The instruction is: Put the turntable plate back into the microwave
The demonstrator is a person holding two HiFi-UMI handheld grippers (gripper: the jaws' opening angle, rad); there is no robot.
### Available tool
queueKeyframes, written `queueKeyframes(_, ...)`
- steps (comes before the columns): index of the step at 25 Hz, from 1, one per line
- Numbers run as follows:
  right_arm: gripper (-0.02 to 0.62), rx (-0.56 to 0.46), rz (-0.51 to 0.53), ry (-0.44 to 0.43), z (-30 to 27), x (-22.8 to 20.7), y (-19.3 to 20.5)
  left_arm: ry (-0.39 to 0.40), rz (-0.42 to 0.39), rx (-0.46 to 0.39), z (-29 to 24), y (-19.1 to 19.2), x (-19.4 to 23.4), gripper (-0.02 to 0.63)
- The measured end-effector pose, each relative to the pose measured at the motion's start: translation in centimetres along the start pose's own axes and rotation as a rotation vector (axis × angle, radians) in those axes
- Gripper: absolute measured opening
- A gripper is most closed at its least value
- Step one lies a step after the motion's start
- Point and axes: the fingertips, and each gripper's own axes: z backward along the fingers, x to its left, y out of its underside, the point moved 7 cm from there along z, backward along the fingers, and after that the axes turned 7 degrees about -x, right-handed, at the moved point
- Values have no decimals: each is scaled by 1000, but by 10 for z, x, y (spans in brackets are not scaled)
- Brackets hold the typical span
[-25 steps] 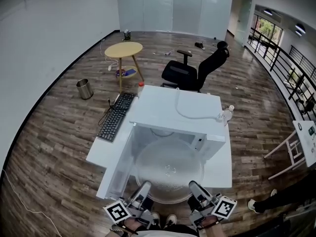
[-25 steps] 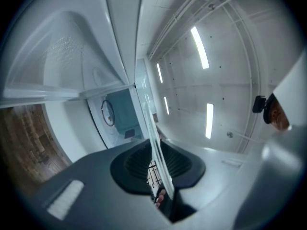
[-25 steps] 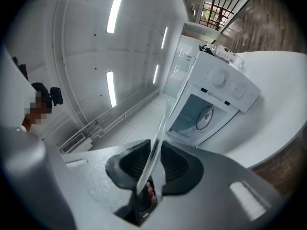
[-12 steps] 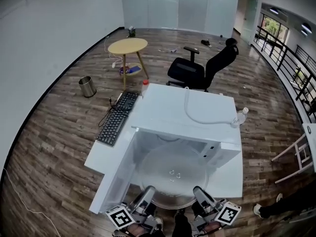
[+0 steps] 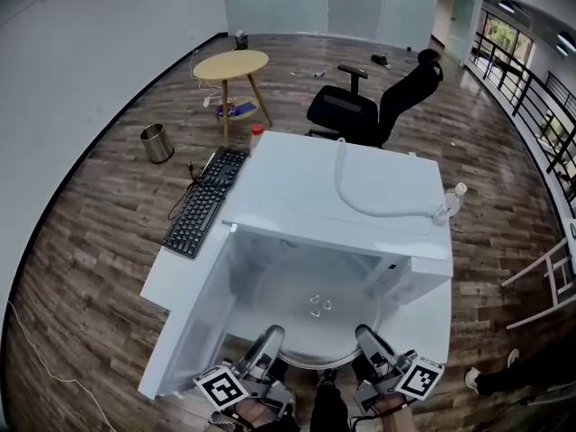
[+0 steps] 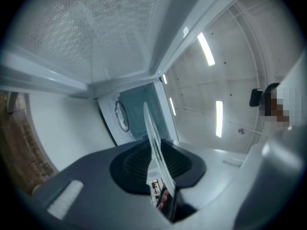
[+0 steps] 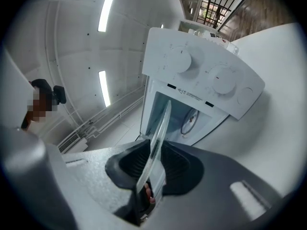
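Note:
The clear glass turntable plate [image 5: 310, 318] lies flat, its far half inside the open white microwave [image 5: 342, 196] and its near rim sticking out. My left gripper [image 5: 267, 349] is shut on the near-left rim and my right gripper [image 5: 372, 349] on the near-right rim. In the left gripper view the plate [image 6: 154, 143] shows edge-on between the black pads of the left gripper [image 6: 160, 176]. In the right gripper view the plate [image 7: 158, 138] is pinched the same way by the right gripper [image 7: 151, 176], with the microwave's dial panel [image 7: 206, 75] beyond.
The microwave door [image 5: 193, 322] hangs open to the left. A black keyboard [image 5: 200, 203], a red-capped bottle [image 5: 256, 138] and a clear bottle [image 5: 447, 203] share the white table [image 5: 180, 273]. A white cable [image 5: 360, 201] lies on the microwave top. An office chair [image 5: 373, 106] stands behind.
Both grippers have sunk and pushed forward with the plate. The plate now reaches deeper under the microwave's top, and less of it sticks out in front.

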Motion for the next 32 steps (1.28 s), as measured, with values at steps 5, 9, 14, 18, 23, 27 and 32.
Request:
queueKeyframes(5, 77, 0, -12, 14, -7, -11, -3, -26, 1, -1, -8, 3, 11, 77)
queueKeyframes(9, 77, 18, 5, 22, -17, -16, -3, -38, -18, -9, -13, -4, 18, 78)
queueKeyframes(14, 77, 6, -7, 28, -29, -24, -3, -46, 4, -27, -20, -7, 26, 78)
queueKeyframes(18, 77, -7, -20, 34, -37, -26, -4, -51, -5, -38, -25, -12, 31, 80)
queueKeyframes(23, 77, -23, -17, 37, -47, -26, -7, -59, 4, -51, -29, -15, 33, 81)
queueKeyframes(27, 77, -21, -22, 47, -51, -30, -7, -59, 1, -54, -32, -17, 37, 81)
queueKeyframes(32, 77, -34, -33, 51, -58, -36, -8, -57, 22, -66, -38, -17, 42, 81)
